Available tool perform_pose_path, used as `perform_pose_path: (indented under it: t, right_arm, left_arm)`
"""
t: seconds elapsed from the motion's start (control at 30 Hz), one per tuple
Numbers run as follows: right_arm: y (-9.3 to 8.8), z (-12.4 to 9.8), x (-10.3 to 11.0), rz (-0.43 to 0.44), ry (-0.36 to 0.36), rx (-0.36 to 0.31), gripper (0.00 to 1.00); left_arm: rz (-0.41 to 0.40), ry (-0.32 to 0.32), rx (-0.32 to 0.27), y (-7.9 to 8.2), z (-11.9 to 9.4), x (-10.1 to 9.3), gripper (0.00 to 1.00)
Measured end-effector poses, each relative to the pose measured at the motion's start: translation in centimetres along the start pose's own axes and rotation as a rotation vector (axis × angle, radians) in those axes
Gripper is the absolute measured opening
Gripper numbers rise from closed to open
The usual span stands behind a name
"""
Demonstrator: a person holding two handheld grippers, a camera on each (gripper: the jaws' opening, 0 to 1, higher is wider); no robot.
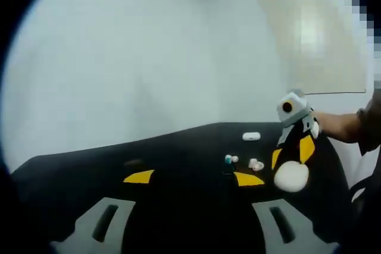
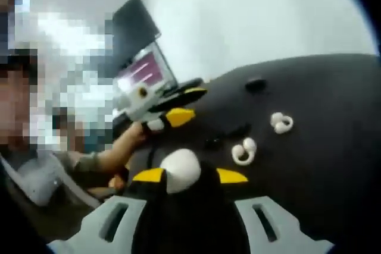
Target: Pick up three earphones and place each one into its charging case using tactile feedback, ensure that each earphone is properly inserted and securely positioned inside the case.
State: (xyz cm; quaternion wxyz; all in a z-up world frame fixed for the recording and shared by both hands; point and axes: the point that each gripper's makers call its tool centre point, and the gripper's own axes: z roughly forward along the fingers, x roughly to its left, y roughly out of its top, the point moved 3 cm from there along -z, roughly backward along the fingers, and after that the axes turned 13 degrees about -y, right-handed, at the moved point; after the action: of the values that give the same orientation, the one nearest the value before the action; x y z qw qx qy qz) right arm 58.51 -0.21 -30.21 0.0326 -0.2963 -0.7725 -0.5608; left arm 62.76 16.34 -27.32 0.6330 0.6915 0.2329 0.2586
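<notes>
Case (image 2: 180, 169) white, unmarked (no legible writing), clamped in right tool (image 2: 189, 176).

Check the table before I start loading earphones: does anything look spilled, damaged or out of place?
Nothing stands out. One white earphone and a second earphone lie loose, apart, on the black table; a white case lies further back; the right claw grips a white rounded object. No spill or damage shows.

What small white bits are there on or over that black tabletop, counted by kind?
Loop-shaped earphones, lying loose: 2
Oblong white case, lying loose: 1
Rounded white piece held in the right gripper: 1
Total: 4
</notes>
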Motion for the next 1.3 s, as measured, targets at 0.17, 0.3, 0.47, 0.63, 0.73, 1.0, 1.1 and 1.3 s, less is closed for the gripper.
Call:
perform_pose_path:
  t: [0.17, 0.3, 0.47, 0.63, 0.73, 1.0, 1.1, 1.3]
  right_arm:
    - [-0.2, 0.7, 1.2, -0.051, -0.019, 0.02, 0.36]
    - [-0.9, 1.0, 2.0, -0.231, -0.02, 0.037, 0.34]
    - [-1.3, 1.3, 2.6, -0.519, -0.044, 0.009, 0.26]
    - [-1.2, 1.3, 2.7, -0.616, -0.053, -0.013, 0.22]
    - [-1.2, 1.2, 2.4, -0.6, -0.033, -0.025, 0.22]
    - [-1.1, 1.1, 2.9, -0.793, -0.034, -0.078, 0.22]
    - [-0.9, 1.1, 3.2, -0.881, -0.041, -0.109, 0.22]
    - [-0.9, 1.4, 3.2, -0.853, -0.032, -0.166, 0.22]
  left_arm:
    - [-0.001, 0.0, -0.001, 0.0, 0.0, 0.0, 0.47]
    - [-0.011, -0.069, -0.04, 0.5, 0.1, -1.0, 0.47]
    - [-0.041, -0.216, -0.081, 1.1, 0.1, -3.2, 0.44]
    - [-0.013, -0.428, -0.026, 0.6, 0.5, -7.1, 0.36]
    - [0.012, -0.484, -0.012, 0.4, 0.6, -8.1, 0.36]
    - [0.138, -0.607, 0.011, 0.0, 0.4, -11.5, 0.24]
    - [0.043, -0.591, 0.002, 0.6, 0.3, -11.1, 0.21]
    - [0.052, -0.578, 0.009, 0.4, 0.4, -11.2, 0.26]
